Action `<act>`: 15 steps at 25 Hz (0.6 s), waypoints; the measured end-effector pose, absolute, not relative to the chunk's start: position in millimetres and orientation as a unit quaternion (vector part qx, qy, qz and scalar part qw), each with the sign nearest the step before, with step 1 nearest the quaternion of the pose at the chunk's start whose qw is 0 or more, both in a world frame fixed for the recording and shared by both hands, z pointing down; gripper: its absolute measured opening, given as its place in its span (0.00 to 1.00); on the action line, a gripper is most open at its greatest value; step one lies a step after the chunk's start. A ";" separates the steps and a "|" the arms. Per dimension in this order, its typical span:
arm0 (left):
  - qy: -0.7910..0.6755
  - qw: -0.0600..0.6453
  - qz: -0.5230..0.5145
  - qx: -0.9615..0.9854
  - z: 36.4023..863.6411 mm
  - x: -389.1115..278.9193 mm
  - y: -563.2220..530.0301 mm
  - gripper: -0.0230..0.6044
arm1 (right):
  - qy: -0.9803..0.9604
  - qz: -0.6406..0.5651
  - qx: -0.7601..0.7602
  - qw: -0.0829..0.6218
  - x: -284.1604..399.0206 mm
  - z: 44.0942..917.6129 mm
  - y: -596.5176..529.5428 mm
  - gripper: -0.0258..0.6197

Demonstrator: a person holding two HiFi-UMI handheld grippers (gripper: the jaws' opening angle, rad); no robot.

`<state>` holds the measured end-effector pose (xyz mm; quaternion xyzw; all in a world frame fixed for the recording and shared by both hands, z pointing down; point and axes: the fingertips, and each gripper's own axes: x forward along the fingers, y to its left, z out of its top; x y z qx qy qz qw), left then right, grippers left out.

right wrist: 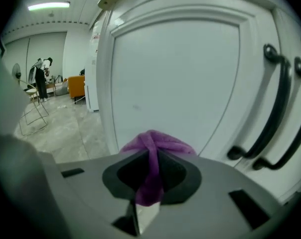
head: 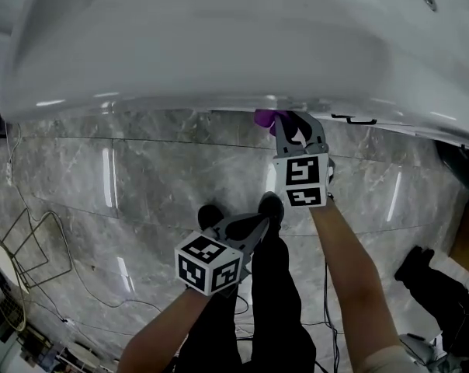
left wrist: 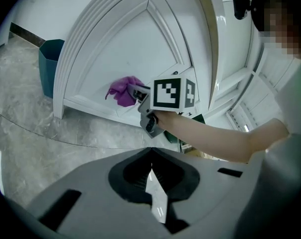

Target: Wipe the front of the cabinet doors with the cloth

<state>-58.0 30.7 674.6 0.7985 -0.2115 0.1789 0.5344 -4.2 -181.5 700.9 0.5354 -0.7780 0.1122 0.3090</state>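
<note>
The left gripper [head: 259, 217] hangs closest to the person, low over the grey stone floor [head: 141, 177] and above two black shoes [head: 211, 214]. Its jaws are shut tight on each other with nothing between them, as the left gripper view [left wrist: 151, 176] shows. Up at 1 o'clock from it, the right gripper [head: 285, 124] reaches farther out to the cabinet. Its jaws are pinched on a purple cloth [right wrist: 158, 142], and a strip of the cloth runs down the gap between them. The rest of the cloth [head: 264, 117] puffs out past the tips at 12 o'clock. In the left gripper view the cloth [left wrist: 123, 90] looks to touch the white cabinet door [left wrist: 140, 49] low down, near its bottom edge, with the right gripper [left wrist: 138, 91] just behind it. The door [right wrist: 175, 73] has a flat middle panel with a raised frame around it. Two long black handles [right wrist: 275, 103] stand at 3 o'clock from the cloth. A white tabletop [head: 219, 45] sticks out over the doors. Farther off, a blue-green bin [left wrist: 51, 63] stands on the floor beside the cabinet, at 9 o'clock from the cloth. A wire rack [head: 33, 247] sits on the floor well off to the left.
</note>
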 end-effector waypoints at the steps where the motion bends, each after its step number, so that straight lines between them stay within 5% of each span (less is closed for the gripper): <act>1: -0.210 0.533 0.183 0.799 678.6 -56.1 34.0 0.05 | -0.776 0.115 0.530 0.323 -2.4 714.6 -180.1 0.13; 15: -0.181 0.501 0.236 0.813 708.4 -53.1 45.0 0.05 | -0.711 0.241 0.507 0.423 20.3 853.7 -158.7 0.13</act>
